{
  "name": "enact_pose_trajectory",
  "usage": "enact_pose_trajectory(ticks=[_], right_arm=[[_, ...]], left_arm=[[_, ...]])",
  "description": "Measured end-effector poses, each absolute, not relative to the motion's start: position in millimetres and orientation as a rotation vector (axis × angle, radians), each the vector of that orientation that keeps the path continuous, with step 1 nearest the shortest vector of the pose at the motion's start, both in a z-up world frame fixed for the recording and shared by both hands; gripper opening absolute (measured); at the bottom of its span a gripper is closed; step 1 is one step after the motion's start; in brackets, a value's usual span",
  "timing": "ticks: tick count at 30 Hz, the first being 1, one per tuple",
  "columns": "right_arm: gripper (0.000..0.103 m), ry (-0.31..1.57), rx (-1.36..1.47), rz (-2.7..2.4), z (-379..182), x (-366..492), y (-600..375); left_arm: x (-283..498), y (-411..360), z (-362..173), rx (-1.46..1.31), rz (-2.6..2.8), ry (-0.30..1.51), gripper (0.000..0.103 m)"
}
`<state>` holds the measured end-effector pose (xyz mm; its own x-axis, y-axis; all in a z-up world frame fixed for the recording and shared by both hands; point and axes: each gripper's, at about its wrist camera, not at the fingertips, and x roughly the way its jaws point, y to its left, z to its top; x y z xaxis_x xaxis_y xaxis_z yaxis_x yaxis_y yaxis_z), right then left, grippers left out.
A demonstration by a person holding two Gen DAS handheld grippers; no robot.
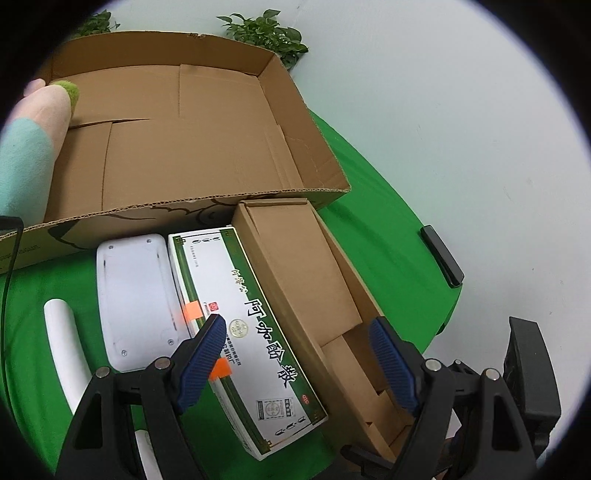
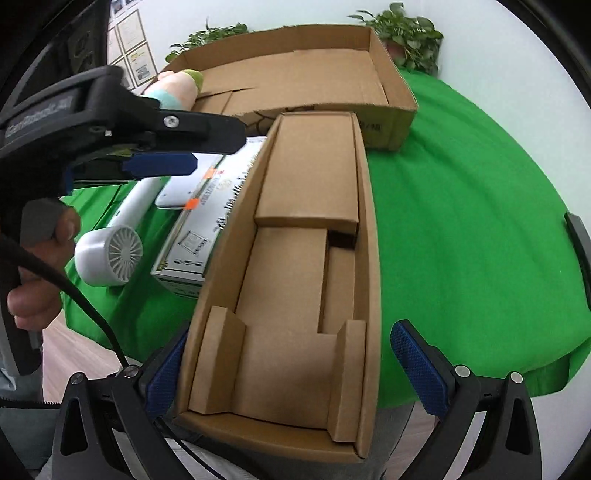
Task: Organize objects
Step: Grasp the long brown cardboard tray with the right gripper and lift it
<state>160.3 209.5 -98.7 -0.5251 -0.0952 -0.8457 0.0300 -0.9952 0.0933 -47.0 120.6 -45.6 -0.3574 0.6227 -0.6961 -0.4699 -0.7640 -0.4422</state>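
Observation:
A long narrow cardboard box [image 2: 295, 280] with cardboard inserts lies on the green cloth; it also shows in the left wrist view [image 1: 306, 280]. My right gripper [image 2: 291, 373] is open, its blue pads either side of the box's near end. My left gripper [image 1: 299, 362] is open above the white-and-green medicine box [image 1: 243, 332], which lies beside the narrow box and also shows in the right wrist view [image 2: 207, 221]. A white flat device [image 1: 136, 295] and a white handheld fan [image 2: 110, 251] lie left of it. A large open carton [image 1: 177, 129] stands behind, with a pink plush toy [image 1: 33, 125] at its left.
The green cloth [image 2: 461, 221] covers the table and extends to the right of the boxes. A black bar [image 1: 441, 254] lies at the cloth's right edge. Potted plants [image 1: 269, 33] stand behind the carton. A black cable [image 2: 74, 288] hangs from the left gripper.

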Motion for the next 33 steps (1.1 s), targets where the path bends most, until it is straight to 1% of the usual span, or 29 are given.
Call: enact_pose_trajectory(ticks=[3,4,5,8,11,13,17,18,20,22,29,31,33], right_arm=[[0.099,-0.133,1.5,-2.667,-102.0,157.1,212.7],[0.092,-0.166,1.504,-2.643,-103.6,156.3,214.0],[0.089,-0.188,1.508,-2.619,-104.4,156.4,214.0],[0.086,-0.162,1.52,-2.627,-104.8,154.4,209.1],[0.083,-0.248,1.504,-2.627,-103.6,153.7,214.9],[0.082,-0.339,1.496,-2.623,-102.3,153.7,222.6],[0.081,-0.518,1.46,-2.569,-100.9,154.9,234.3],[0.081,-0.563,1.446,-2.555,-100.7,156.6,236.1],[0.081,-0.602,1.422,-2.551,-99.1,158.7,237.6],[0.08,-0.612,1.401,-2.555,-96.5,159.9,237.6],[0.08,-0.598,1.329,-2.595,-87.3,168.5,237.4],[0.08,-0.569,1.297,-2.631,-80.2,174.1,235.8],[0.08,-0.496,1.256,-2.687,-69.1,176.5,228.5]], left_arm=[[-45.7,124.6,-47.2,-1.193,2.131,-0.207,0.079],[-46.3,125.1,-47.8,-1.196,2.124,-0.207,0.079],[-46.6,127.7,-49.0,-1.202,2.114,-0.203,0.079],[-45.0,130.6,-52.1,-1.201,2.104,-0.193,0.079],[-45.0,133.2,-54.1,-1.203,2.082,-0.203,0.078],[-46.1,136.7,-55.3,-1.205,2.05,-0.215,0.069],[-42.9,138.3,-52.7,-1.202,2.021,-0.185,0.061],[-42.3,140.6,-53.6,-1.208,2.013,-0.172,0.057],[-41.6,141.0,-54.5,-1.216,2.015,-0.158,0.054],[-41.2,140.5,-55.1,-1.215,2.035,-0.143,0.056],[-38.7,132.2,-47.7,-1.16,2.046,-0.18,0.055],[-38.0,124.8,-42.4,-1.142,2.043,-0.214,0.055],[-37.1,117.3,-35.7,-1.115,2.042,-0.245,0.055]])
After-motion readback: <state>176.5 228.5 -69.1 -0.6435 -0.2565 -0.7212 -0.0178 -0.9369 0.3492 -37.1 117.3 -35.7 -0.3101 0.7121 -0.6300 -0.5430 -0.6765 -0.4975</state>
